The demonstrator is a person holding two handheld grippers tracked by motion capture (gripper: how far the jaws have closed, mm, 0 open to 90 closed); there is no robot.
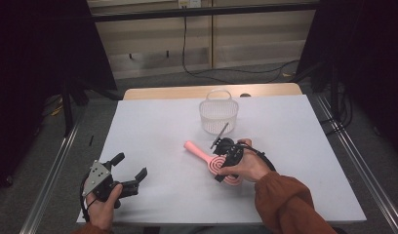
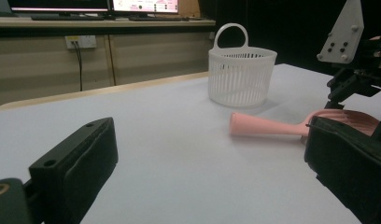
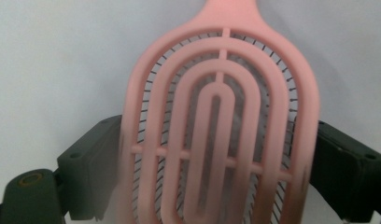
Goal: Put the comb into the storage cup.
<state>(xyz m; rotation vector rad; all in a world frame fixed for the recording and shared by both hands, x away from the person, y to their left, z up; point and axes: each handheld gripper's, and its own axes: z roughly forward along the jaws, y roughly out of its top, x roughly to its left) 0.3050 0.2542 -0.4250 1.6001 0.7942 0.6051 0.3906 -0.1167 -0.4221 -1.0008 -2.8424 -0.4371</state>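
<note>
Nothing readable here, folks

Looked over all three views for lettering and came up empty: the two monitors (image 2: 97, 4) at the back of the left gripper view are lit, but whatever's on the screens is way too small and blurry to make out. The wall socket plate (image 2: 80, 42) under them has no legible marking either. The pink brush (image 3: 221, 126) and the white basket (image 2: 241, 74) carry no brand, label or number that I can see.

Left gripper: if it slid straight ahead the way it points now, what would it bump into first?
Judging by its own view, the left gripper would probably meet the pink hairbrush handle first, with the white basket farther behind. Depth is hard to judge, so it might slip just past the handle's tip.
</note>
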